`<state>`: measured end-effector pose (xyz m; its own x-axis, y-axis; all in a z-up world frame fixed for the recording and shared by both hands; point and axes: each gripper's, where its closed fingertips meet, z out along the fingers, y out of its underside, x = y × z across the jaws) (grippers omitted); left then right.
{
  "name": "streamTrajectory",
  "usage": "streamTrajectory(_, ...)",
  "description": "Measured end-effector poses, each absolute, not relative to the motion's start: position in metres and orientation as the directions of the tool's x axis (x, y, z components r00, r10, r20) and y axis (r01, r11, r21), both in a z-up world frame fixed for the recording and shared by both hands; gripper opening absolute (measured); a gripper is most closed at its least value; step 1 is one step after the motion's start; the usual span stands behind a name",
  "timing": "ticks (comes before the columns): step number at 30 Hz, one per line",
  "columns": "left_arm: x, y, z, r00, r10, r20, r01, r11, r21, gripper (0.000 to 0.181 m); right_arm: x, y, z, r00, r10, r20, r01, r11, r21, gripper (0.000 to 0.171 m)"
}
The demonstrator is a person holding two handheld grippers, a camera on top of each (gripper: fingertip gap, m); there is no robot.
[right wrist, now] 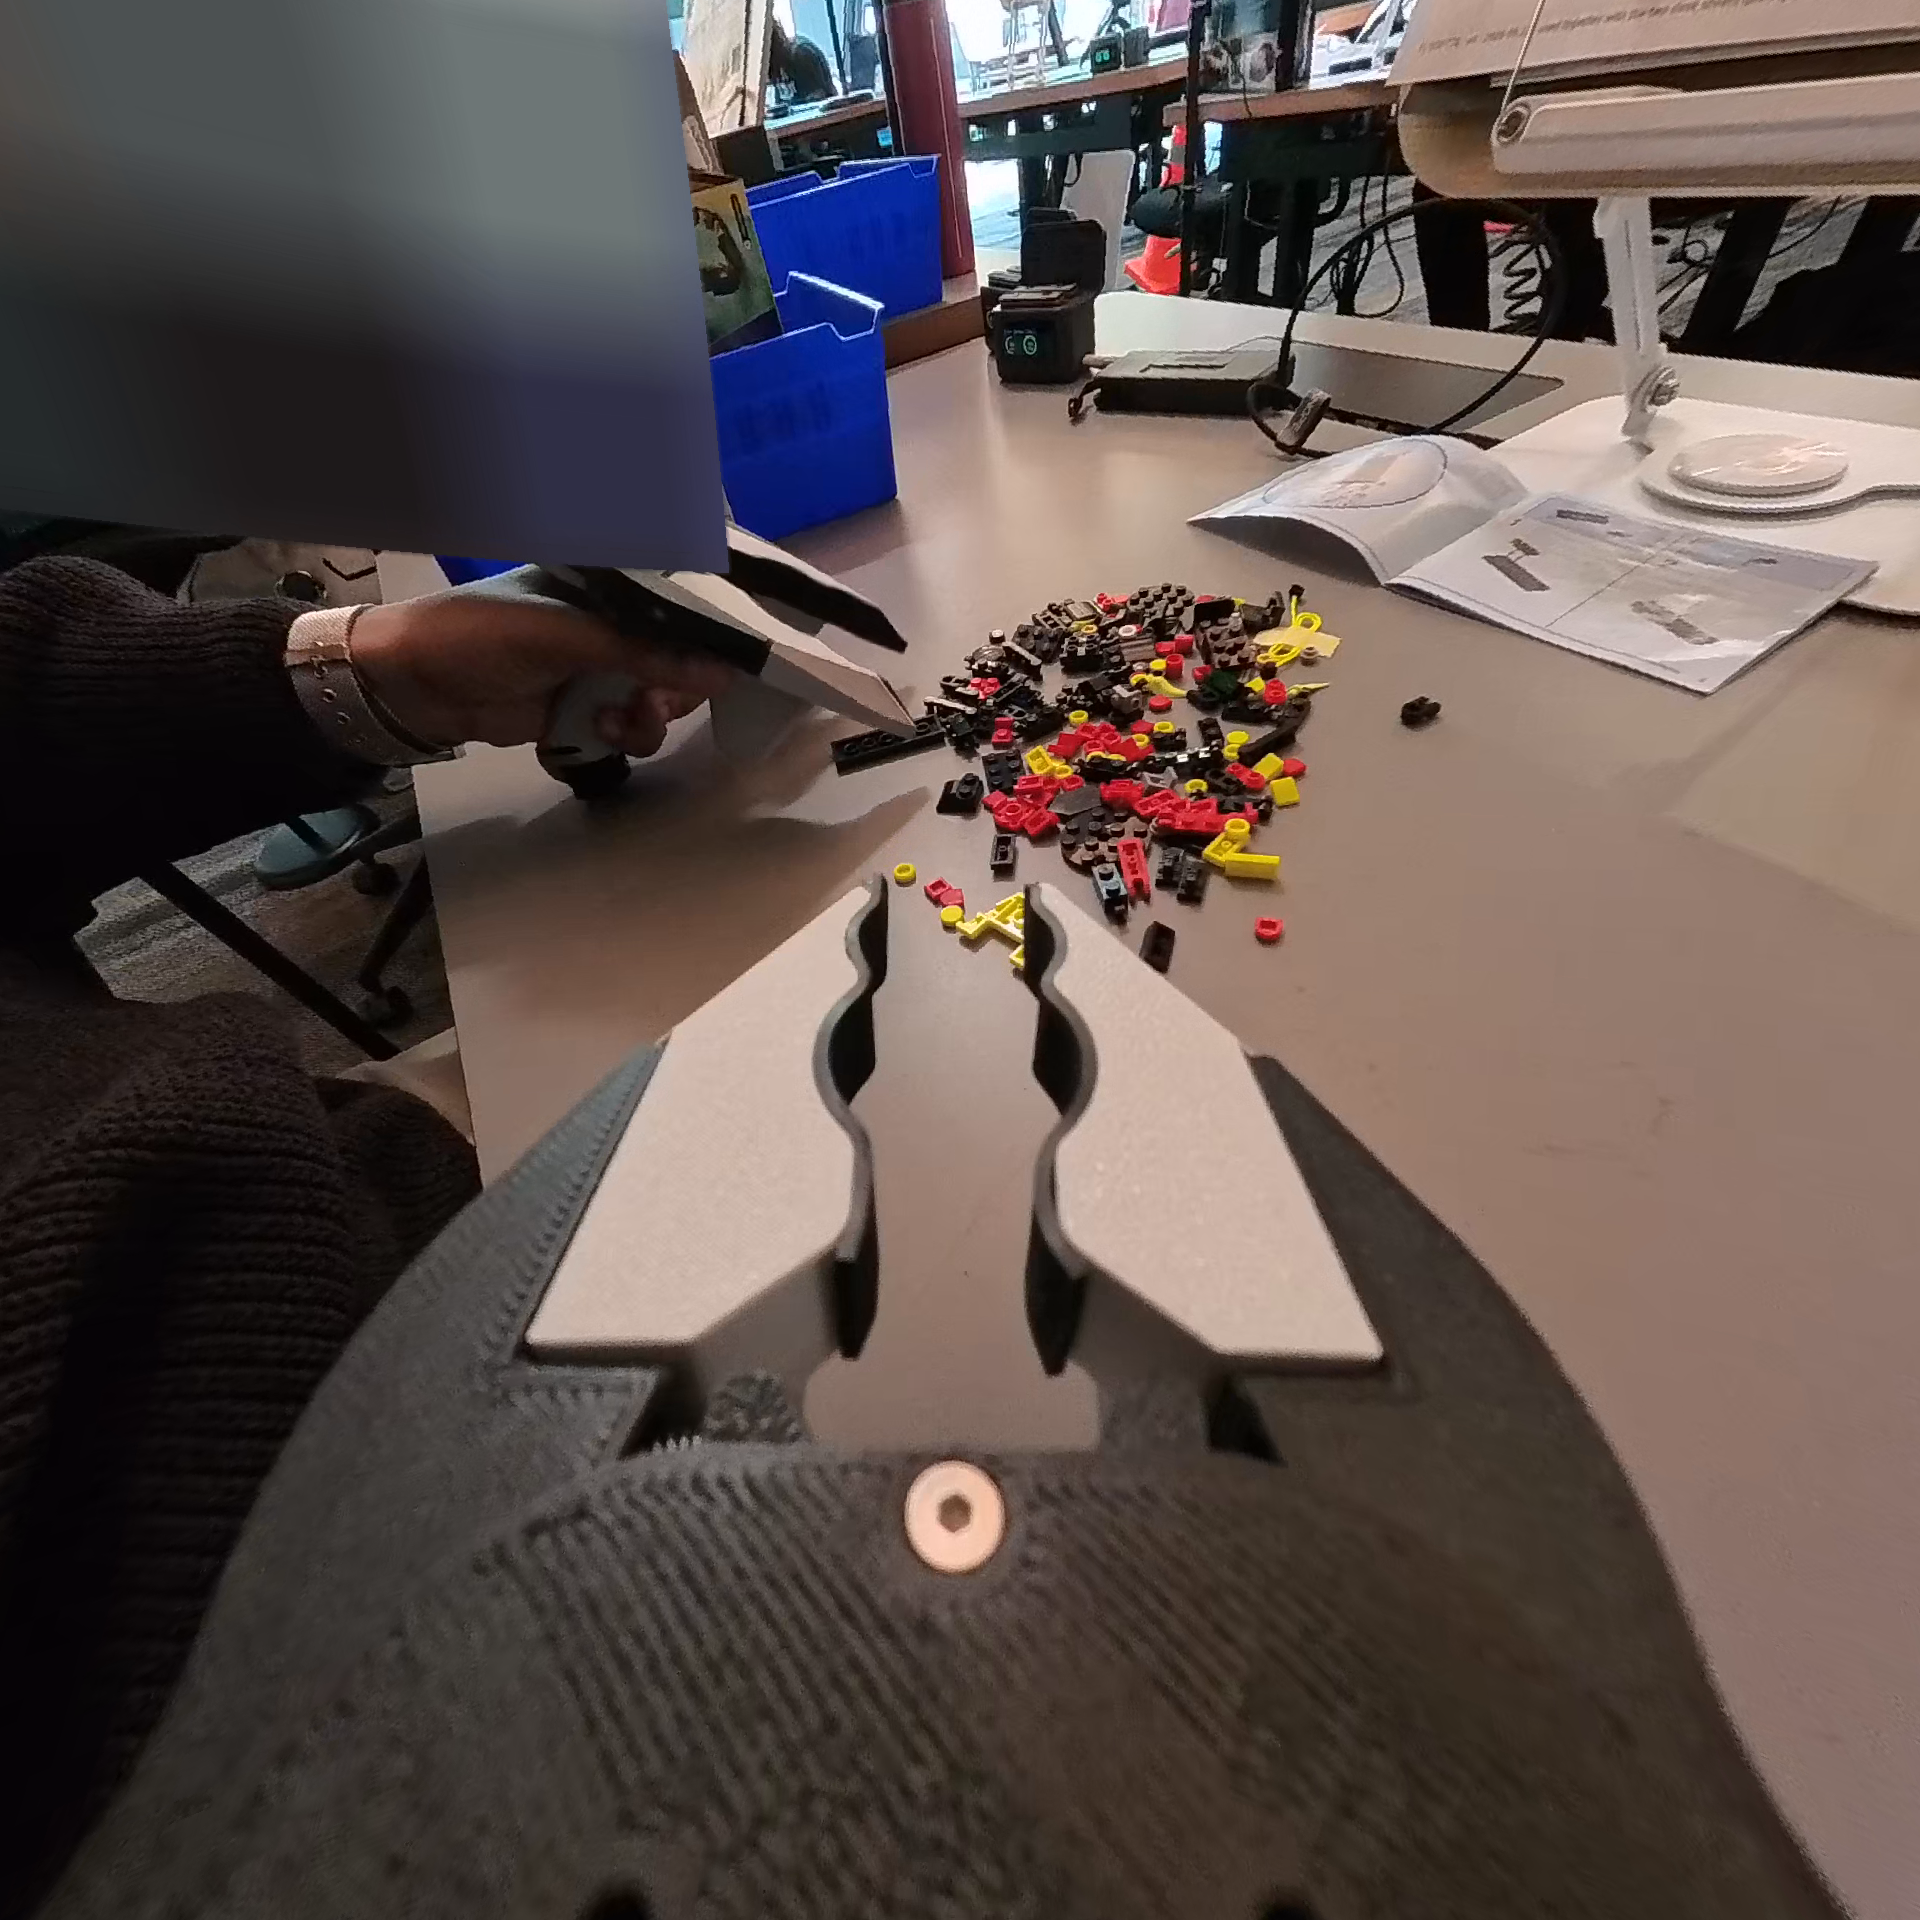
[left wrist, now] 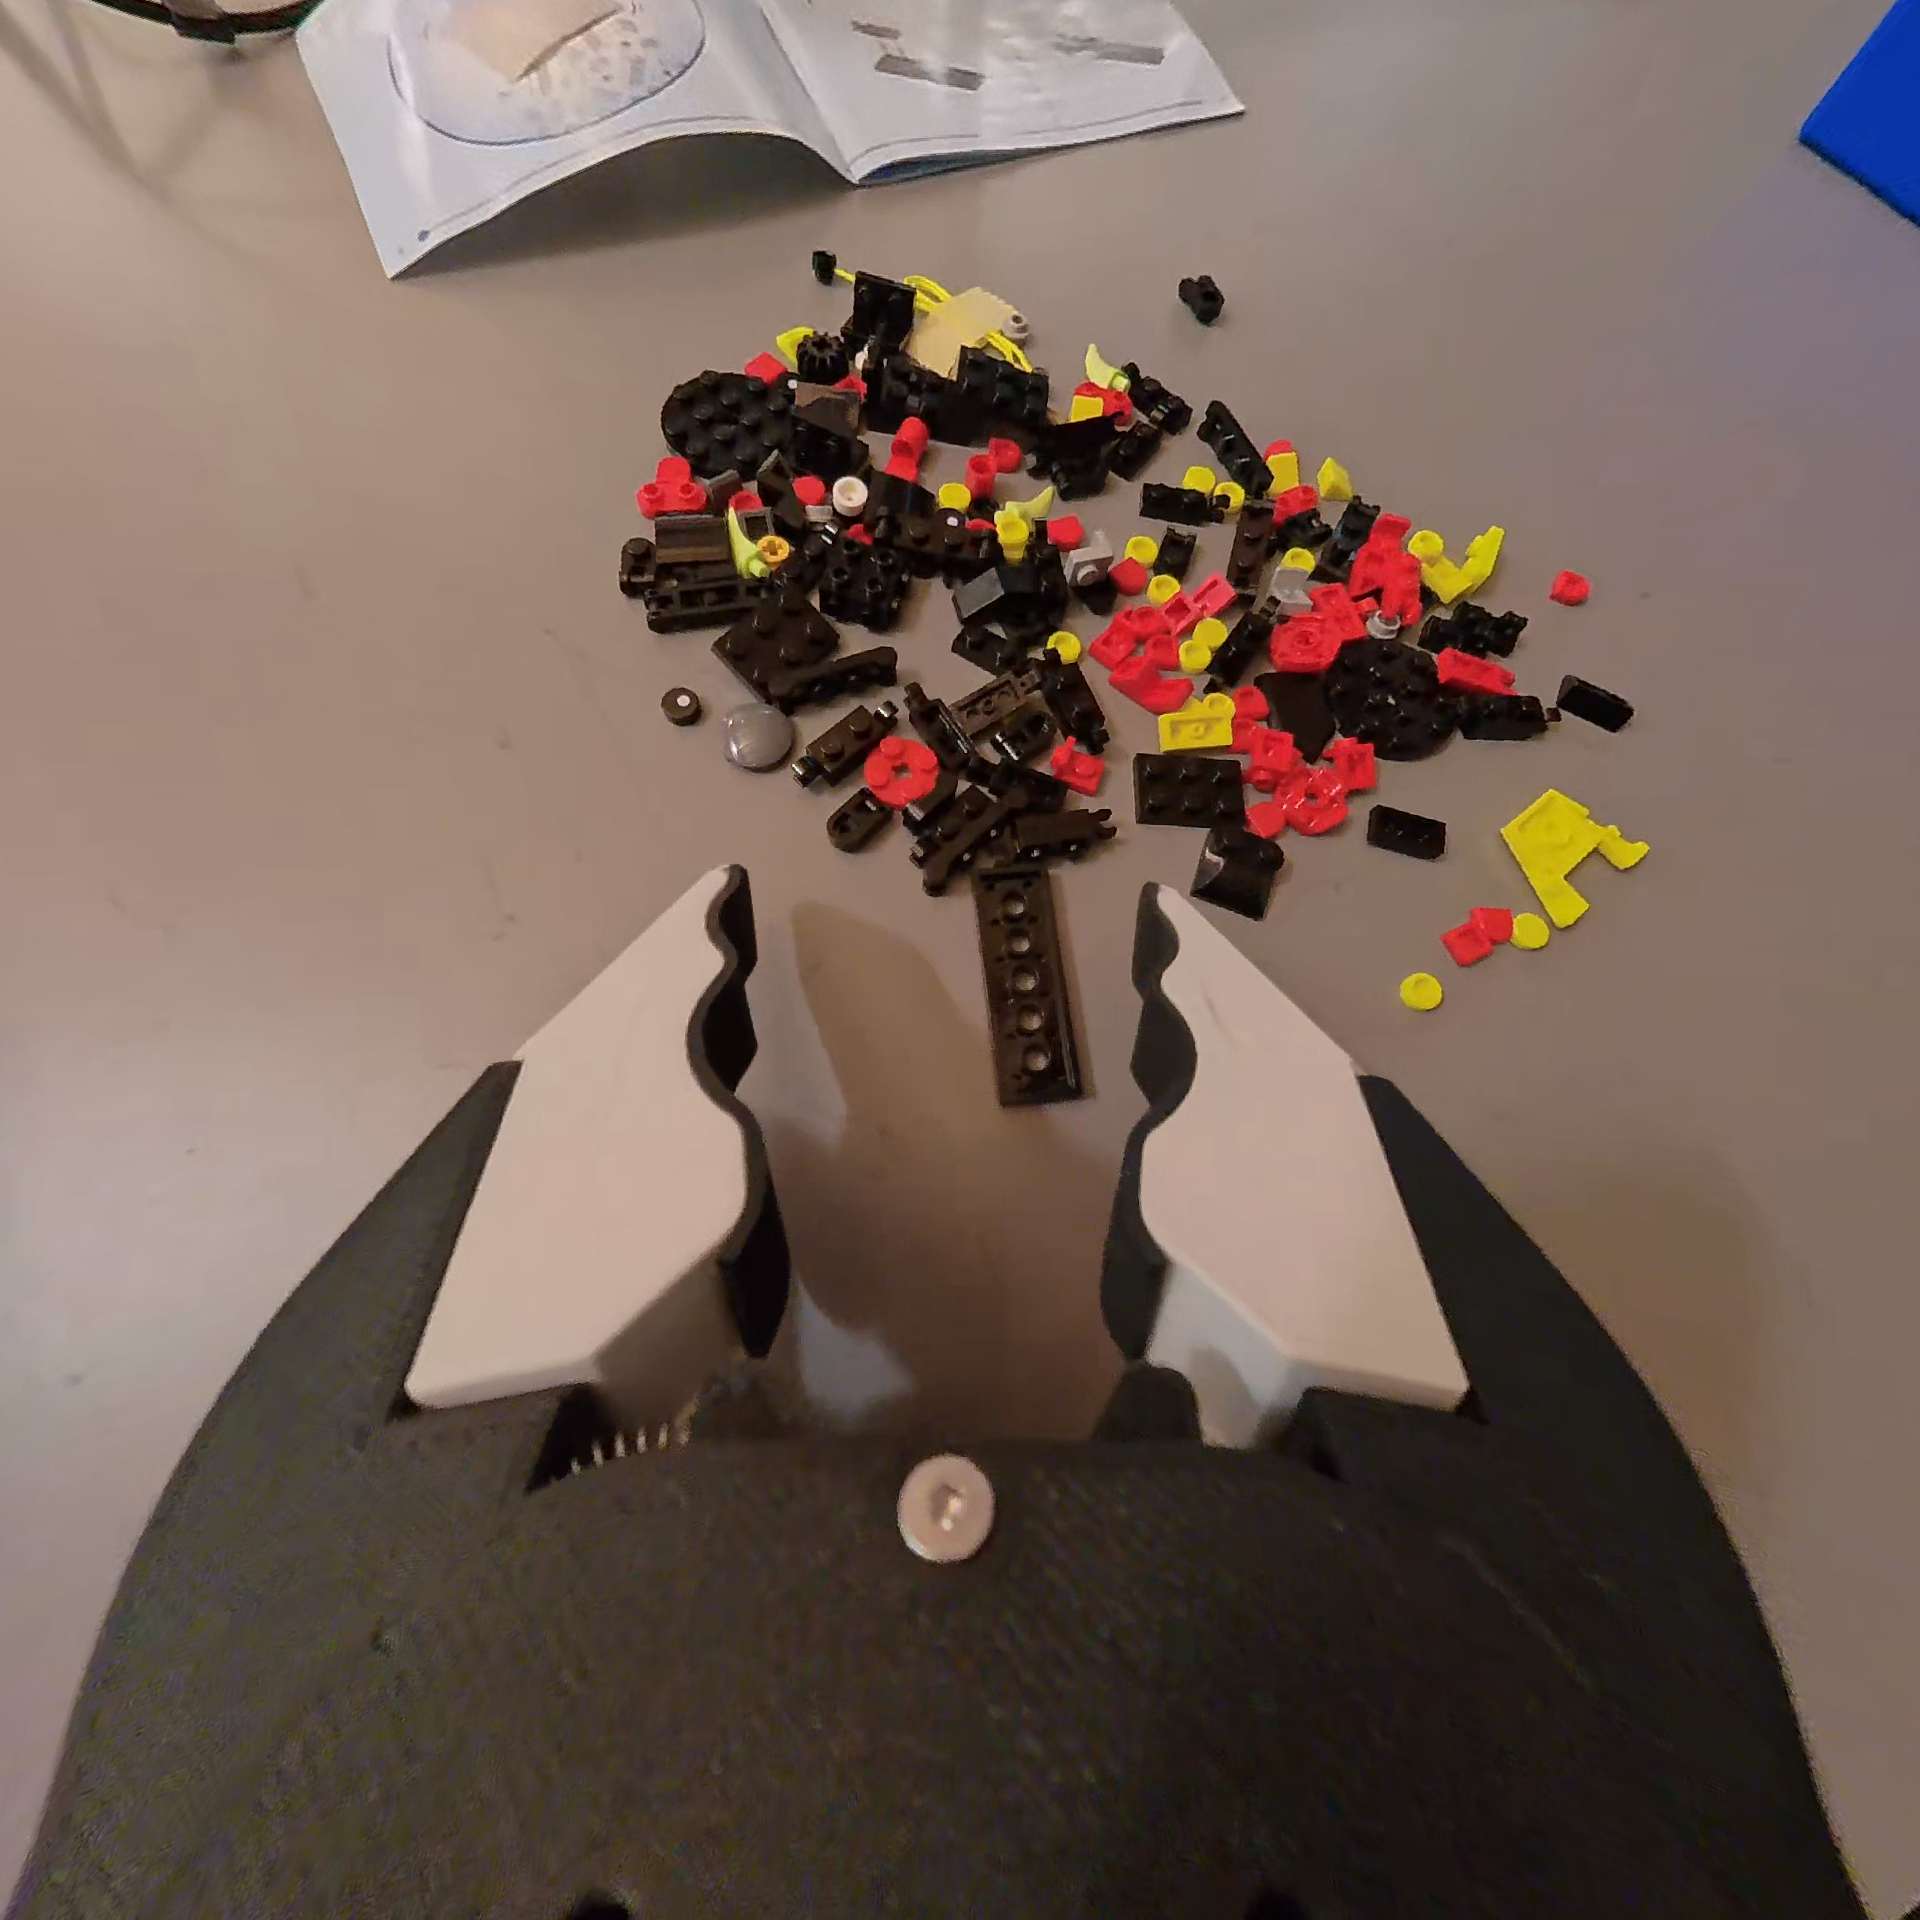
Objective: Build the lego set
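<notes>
A pile of small black, red and yellow lego pieces (left wrist: pixel 1091 613) lies on the grey table; it also shows in the right wrist view (right wrist: pixel 1132 748). A long black plate with holes (left wrist: pixel 1027 982) lies at the pile's near edge, between the tips of my left gripper (left wrist: pixel 940 894), which is open and empty just above the table. In the right wrist view the left gripper (right wrist: pixel 894 686) shows farther off with its tips at that plate (right wrist: pixel 888 746). My right gripper (right wrist: pixel 956 899) is open and empty, short of a yellow piece (right wrist: pixel 992 920).
An open instruction booklet (left wrist: pixel 727 104) lies beyond the pile; it also shows in the right wrist view (right wrist: pixel 1558 561). Blue bins (right wrist: pixel 810 416) stand at the table's far left. A white lamp base (right wrist: pixel 1756 468), cables and a black device (right wrist: pixel 1174 369) lie behind. A person's sleeve (right wrist: pixel 156 707) is at left. My left tips are roughly 10 cm from the yellow piece (right wrist: pixel 992 920). Look for it in the left wrist view (left wrist: pixel 1565 871) too.
</notes>
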<state>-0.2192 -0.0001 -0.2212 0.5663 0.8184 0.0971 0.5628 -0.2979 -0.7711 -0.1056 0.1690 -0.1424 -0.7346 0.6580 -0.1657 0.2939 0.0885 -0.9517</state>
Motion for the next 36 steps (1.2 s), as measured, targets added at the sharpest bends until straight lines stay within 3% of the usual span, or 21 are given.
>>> streamTrajectory(36,-0.2128,0.0018,-0.2305,0.587,0.804,0.099,0.591,-0.342,-0.730,0.065,-0.1064,0.1694,-0.1437,-0.731,0.656,-0.188,0.312,0.076,-0.947,0.024)
